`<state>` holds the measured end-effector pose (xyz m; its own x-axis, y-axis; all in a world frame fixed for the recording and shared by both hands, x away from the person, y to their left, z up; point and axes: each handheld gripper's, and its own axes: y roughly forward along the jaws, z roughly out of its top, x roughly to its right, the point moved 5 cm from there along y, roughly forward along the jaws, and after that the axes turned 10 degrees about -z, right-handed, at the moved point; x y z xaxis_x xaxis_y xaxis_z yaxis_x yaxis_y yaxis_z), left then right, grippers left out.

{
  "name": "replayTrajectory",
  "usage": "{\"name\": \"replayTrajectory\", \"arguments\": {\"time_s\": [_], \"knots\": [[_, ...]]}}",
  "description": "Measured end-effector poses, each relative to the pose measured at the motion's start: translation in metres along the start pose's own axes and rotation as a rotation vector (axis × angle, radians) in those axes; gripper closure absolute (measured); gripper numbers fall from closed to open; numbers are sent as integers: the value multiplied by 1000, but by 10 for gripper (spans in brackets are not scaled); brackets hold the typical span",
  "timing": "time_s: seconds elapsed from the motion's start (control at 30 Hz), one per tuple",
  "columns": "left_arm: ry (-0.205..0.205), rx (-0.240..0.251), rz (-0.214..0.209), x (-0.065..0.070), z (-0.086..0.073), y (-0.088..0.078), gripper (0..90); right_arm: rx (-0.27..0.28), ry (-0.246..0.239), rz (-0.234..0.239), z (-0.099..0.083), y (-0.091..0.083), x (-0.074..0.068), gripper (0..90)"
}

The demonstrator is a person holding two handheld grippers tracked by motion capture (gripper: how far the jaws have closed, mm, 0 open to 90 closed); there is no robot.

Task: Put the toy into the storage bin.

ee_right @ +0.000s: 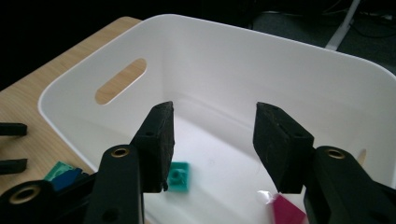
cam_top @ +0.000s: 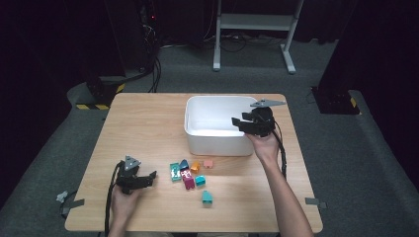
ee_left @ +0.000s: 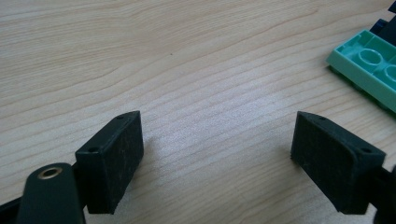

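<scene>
A white bin (cam_top: 217, 143) stands at the back right of the wooden table (cam_top: 143, 123). My right gripper (cam_top: 238, 124) hangs over the bin's right end, open, with nothing between its pads. In the right gripper view its jaws (ee_right: 212, 121) point into the bin (ee_right: 233, 32), where a teal brick (ee_right: 179, 176) and a magenta piece (ee_right: 285, 210) lie on the floor. Several small bricks sit in front of the bin, among them a green one (cam_top: 175, 172), a magenta one (cam_top: 188, 180) and a teal one (cam_top: 207, 197). My left gripper (cam_top: 150, 178) rests open just left of them, its jaws (ee_left: 217, 140) over bare wood near the green brick (ee_left: 369, 65).
An orange brick (cam_top: 195, 167) and a pink brick (cam_top: 208, 163) lie nearest the bin's front wall. Beyond the table's far edge a grey metal stand (cam_top: 254, 22) rises from the carpet. Cables trail from both grippers toward the table's near edge.
</scene>
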<state>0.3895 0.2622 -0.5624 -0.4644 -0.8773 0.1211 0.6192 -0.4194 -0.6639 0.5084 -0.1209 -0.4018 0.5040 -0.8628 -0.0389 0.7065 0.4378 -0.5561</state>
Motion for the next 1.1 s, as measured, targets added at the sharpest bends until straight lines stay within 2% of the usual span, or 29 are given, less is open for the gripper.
{"name": "replayTrajectory", "arguments": {"time_s": [0.13, 0.2, 0.37, 0.53, 0.67, 0.77, 0.8, 0.83, 0.9, 0.93, 0.97, 1.07, 1.1], "knots": [[0, 1, 0, 0, 0, 0, 171, 37, 10, 17, -3, -10, -1, 462], [0, 0, 0, 0, 0, 0, 171, 66, 13, 32, -7, -22, -4, 460], [0, 1, 0, 0, 0, 0, 171, 92, -1, 52, -17, -39, -10, 456], [0, 0, -1, 0, 0, 0, 171, 102, -15, 65, -27, -48, -17, 456], [1, 0, 0, 0, 0, 0, 171, 127, -34, 74, -39, -57, -28, 474], [0, 0, -1, 0, 0, 0, 171, 127, -40, 91, -47, -59, -36, 477], [1, 0, 0, 0, 0, 0, 171, 125, -56, 101, -55, -60, -44, 479], [0, 0, -1, 0, 0, 0, 171, 125, -56, 101, -55, -60, -44, 479], [0, 1, -1, 0, 0, 0, 171, 114, -70, 119, -69, -59, -55, 480], [0, 1, -1, 0, 0, 0, 171, 114, -70, 119, -69, -59, -55, 480], [0, 0, 0, 0, 0, 0, 171, 99, -90, 122, -81, -56, -64, 480], [2, 0, 1, 0, 0, 0, 171, 86, -112, 114, -90, -55, -70, 481], [1, 0, 1, 0, 0, 0, 171, 80, -102, 142, -100, -54, -78, 481]]}}
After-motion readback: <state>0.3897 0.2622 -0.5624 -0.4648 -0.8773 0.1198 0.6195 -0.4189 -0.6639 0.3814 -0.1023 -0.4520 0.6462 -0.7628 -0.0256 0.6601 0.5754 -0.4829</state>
